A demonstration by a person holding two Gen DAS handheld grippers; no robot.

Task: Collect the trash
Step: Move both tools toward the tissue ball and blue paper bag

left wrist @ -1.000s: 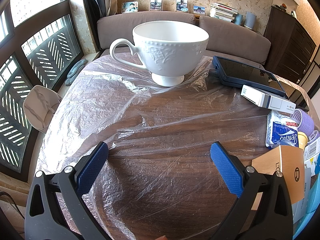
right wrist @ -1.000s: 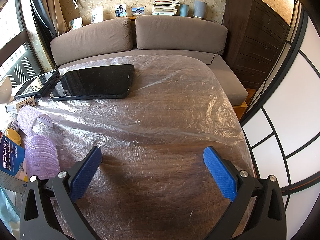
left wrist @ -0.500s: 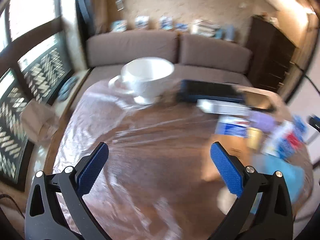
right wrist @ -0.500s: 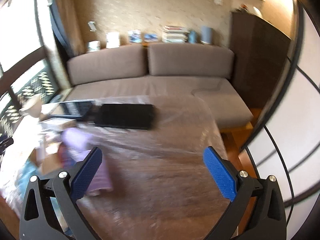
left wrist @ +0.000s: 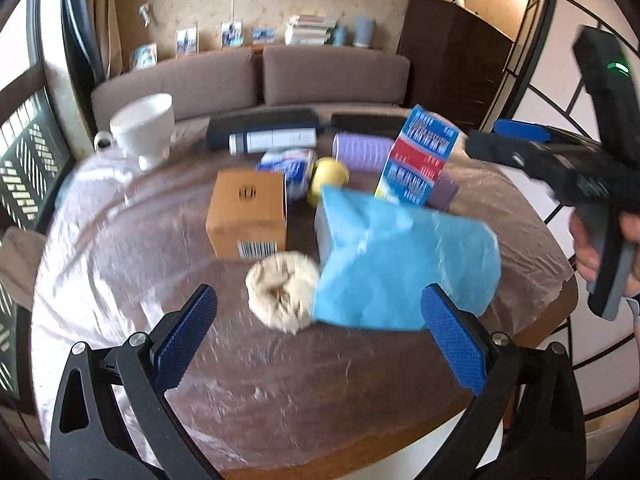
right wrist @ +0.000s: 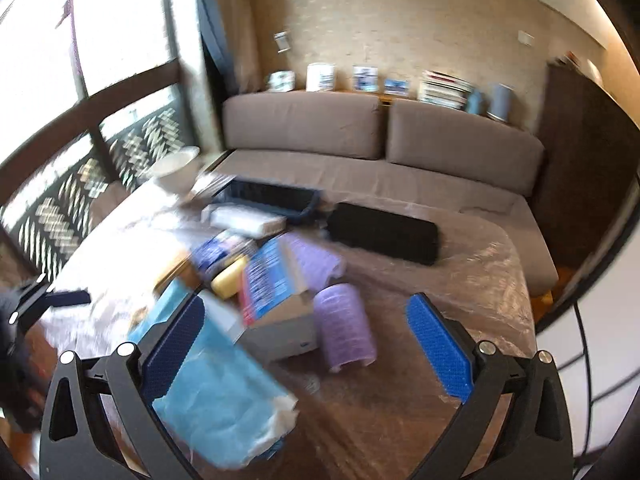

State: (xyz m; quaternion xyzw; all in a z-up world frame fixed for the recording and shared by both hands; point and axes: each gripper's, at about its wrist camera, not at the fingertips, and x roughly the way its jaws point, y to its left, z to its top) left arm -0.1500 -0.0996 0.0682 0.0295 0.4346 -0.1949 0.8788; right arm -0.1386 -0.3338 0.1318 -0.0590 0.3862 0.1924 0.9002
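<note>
A pile of trash lies mid-table: a crumpled cream paper ball, a blue plastic bag, a brown cardboard box, a blue-and-red carton, a yellow cap and lilac rollers. My left gripper is open above the table's near edge, just short of the paper ball. My right gripper is open and empty above the blue bag and a lilac roller; it also shows at the right of the left wrist view.
A white footed cup stands at the far left of the plastic-covered table. A dark tablet, a white box and a black slab lie at the back. A brown sofa runs behind.
Both grippers have pulled back and risen. The left view has swung right from the cup to the trash pile; the right view has swung left onto it. Both stayed open.
</note>
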